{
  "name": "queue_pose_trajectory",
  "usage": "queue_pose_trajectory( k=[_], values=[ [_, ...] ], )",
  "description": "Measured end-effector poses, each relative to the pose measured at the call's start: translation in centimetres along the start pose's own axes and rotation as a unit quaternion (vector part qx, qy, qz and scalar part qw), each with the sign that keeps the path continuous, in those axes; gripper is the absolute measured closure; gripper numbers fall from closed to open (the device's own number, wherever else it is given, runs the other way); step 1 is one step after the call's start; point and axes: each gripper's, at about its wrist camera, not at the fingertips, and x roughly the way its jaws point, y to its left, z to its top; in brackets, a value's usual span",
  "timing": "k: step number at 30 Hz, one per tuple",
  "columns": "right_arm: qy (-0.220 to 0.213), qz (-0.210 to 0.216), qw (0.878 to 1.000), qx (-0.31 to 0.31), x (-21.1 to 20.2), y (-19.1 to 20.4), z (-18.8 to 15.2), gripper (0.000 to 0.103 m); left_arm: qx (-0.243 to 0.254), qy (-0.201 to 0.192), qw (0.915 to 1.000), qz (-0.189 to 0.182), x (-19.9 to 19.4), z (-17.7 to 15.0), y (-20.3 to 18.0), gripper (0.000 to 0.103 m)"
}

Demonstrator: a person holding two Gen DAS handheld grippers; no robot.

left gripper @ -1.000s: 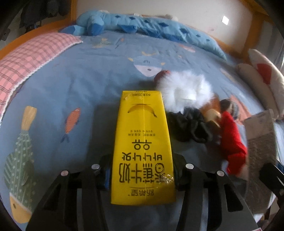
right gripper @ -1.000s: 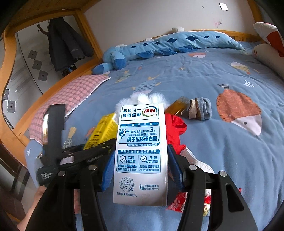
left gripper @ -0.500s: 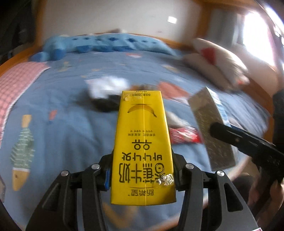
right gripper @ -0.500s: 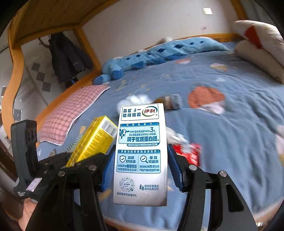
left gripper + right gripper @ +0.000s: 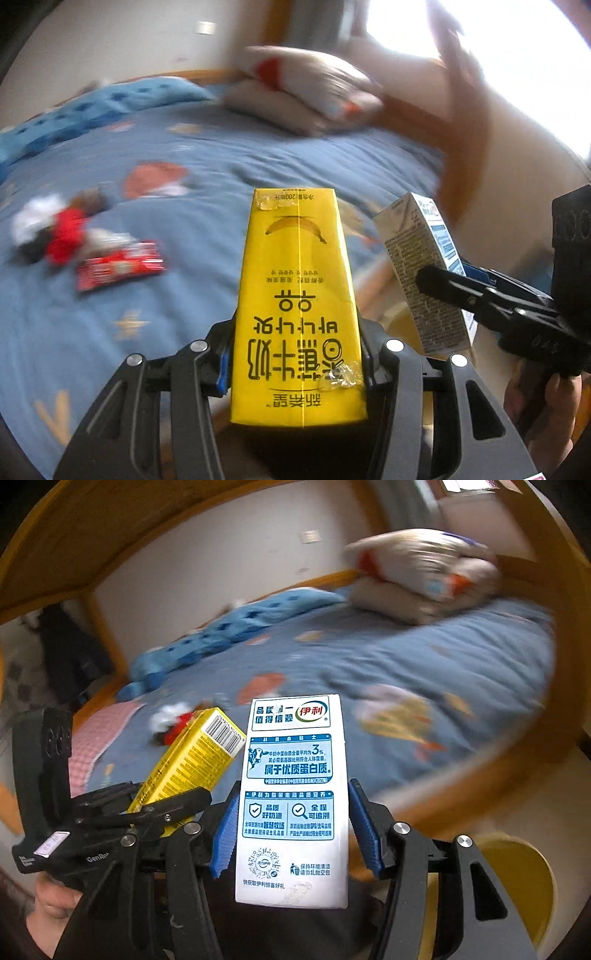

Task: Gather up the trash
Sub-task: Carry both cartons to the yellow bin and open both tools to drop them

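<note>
My left gripper (image 5: 297,354) is shut on a yellow banana-milk carton (image 5: 297,295) and holds it in the air by the bed's edge. My right gripper (image 5: 291,827) is shut on a white milk carton (image 5: 293,797) with blue print. Each carton also shows in the other view: the white one at the right in the left wrist view (image 5: 424,273), the yellow one at the left in the right wrist view (image 5: 192,760). A red wrapper (image 5: 118,267) lies on the blue bedspread (image 5: 207,177). A yellow round bin (image 5: 517,882) sits on the floor at lower right.
A pile of red, white and dark clothes (image 5: 55,229) lies left of the wrapper. Pillows (image 5: 306,96) are stacked at the bed's far end. The wooden bed frame (image 5: 480,775) curves along the edge. A pink checked pillow (image 5: 96,738) lies at the left.
Both grippers have swung to the right and pulled back from the bed with their cartons. The clothes pile has slid to the left, and the yellow bin has come into the right wrist view.
</note>
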Motion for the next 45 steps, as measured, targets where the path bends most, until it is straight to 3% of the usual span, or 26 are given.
queue_pose_trajectory(
  k=[3,5,10,16,23,24,25,26,28,31,40,45],
  values=[
    [-0.003,-0.040,0.999,0.030,-2.9,-3.8,-2.2,0.049,0.034,0.026,0.9984,-0.038,2.0,-0.3,-4.6,0.053],
    [-0.004,-0.060,0.997,0.047,-4.4,-5.8,-3.5,0.049,0.057,0.050,0.9943,-0.075,3.7,-0.7,-8.1,0.053],
    [0.003,-0.110,0.990,0.089,-8.2,-10.8,-7.3,0.049,0.097,0.108,0.9820,-0.121,7.6,-2.6,-14.0,0.053],
    [0.033,-0.138,0.980,0.140,-10.1,-15.8,-11.3,0.049,0.100,0.185,0.9664,-0.147,12.6,-5.2,-18.2,0.053],
    [0.055,-0.148,0.973,0.169,-9.1,-18.4,-13.1,0.048,0.100,0.225,0.9586,-0.143,16.6,-6.3,-19.7,0.052],
    [0.058,-0.152,0.972,0.169,-9.0,-18.6,-13.2,0.044,0.101,0.229,0.9576,-0.142,17.0,-6.3,-19.8,0.039],
    [0.059,-0.156,0.971,0.169,-8.9,-18.9,-13.2,0.036,0.100,0.232,0.9581,-0.135,17.4,-6.3,-19.8,0.018],
    [0.059,-0.162,0.970,0.171,-9.0,-19.1,-13.1,0.024,0.097,0.229,0.9602,-0.127,17.4,-6.2,-19.7,0.012],
    [0.055,-0.174,0.969,0.169,-9.3,-19.7,-13.0,0.024,0.091,0.220,0.9645,-0.115,17.3,-5.9,-19.1,0.012],
    [0.061,-0.186,0.966,0.170,-9.6,-20.4,-13.1,0.026,0.074,0.227,0.9639,-0.119,17.5,-5.8,-18.1,0.012],
    [0.075,-0.174,0.965,0.179,-9.3,-20.3,-13.8,0.030,0.076,0.218,0.9652,-0.124,16.6,-5.5,-17.9,0.012],
    [0.064,-0.160,0.971,0.167,-9.2,-18.9,-12.5,0.030,0.076,0.193,0.9708,-0.121,14.5,-4.7,-16.7,0.012]
  ],
)
